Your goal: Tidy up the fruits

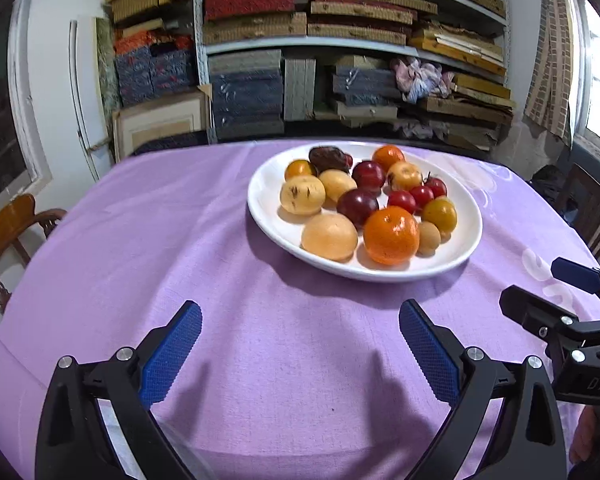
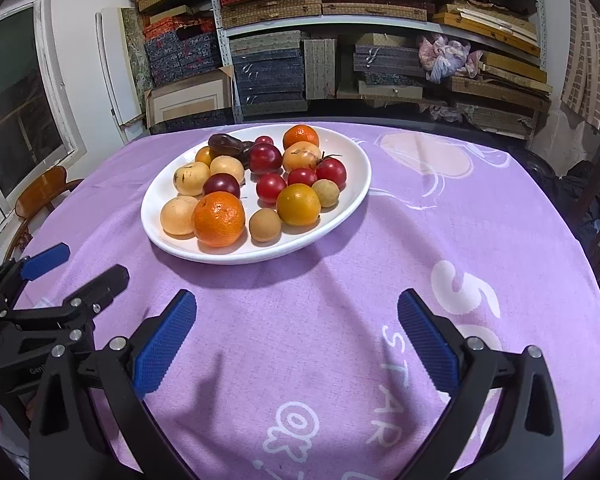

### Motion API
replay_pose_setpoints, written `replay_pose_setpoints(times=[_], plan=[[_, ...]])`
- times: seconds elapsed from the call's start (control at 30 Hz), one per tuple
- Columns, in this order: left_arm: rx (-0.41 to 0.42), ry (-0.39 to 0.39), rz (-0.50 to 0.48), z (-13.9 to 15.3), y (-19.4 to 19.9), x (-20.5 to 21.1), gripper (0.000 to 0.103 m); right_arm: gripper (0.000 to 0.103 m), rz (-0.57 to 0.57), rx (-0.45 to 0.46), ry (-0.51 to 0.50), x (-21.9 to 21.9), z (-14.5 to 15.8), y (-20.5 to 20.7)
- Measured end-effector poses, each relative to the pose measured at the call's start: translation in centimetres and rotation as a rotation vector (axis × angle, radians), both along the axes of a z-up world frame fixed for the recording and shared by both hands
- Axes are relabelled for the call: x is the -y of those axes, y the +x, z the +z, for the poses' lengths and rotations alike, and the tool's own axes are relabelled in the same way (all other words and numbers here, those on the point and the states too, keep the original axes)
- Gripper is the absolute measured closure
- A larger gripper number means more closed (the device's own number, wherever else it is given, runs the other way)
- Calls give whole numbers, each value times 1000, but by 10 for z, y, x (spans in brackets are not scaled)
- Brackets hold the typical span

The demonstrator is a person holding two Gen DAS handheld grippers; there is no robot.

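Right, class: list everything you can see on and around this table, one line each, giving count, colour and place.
Plate: one, white, on the table, far centre.
Mandarins: two, orange, one at the plate's near edge, one at the far edge.
Plums: two, dark red, mid-plate.
Cherry tomatoes: about four, red, right of centre on the plate.
Tablecloth: one, purple with white print, covering the table.
Shelves: stacked boxes, behind the table.
Chair: one, wooden, left of the table.
Left claw: open, empty, over the cloth.
Right claw: open, empty, over the cloth.

Black gripper (image 1: pixel 300 344) frames, blue textured pads (image 1: pixel 172 354), silver screws.
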State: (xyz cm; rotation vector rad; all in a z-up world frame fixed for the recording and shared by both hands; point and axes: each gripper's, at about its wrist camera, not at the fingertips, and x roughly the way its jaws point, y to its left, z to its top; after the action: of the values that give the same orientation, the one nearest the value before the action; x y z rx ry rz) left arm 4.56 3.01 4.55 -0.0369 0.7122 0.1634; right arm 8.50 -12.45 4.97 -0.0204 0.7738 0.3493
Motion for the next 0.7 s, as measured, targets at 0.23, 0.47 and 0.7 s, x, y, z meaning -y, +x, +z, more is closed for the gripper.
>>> replay_pose_setpoints(times=[0.23, 0.47, 0.7], plan=[[14, 36, 24, -4, -2, -3, 3, 4, 1, -13, 7, 2, -4, 2], [5, 32, 32, -7, 0, -4, 3, 4, 5, -19, 13, 3, -7, 4], [-20, 20, 32, -12, 3, -5, 3, 4, 3, -34, 2, 2, -13, 7]])
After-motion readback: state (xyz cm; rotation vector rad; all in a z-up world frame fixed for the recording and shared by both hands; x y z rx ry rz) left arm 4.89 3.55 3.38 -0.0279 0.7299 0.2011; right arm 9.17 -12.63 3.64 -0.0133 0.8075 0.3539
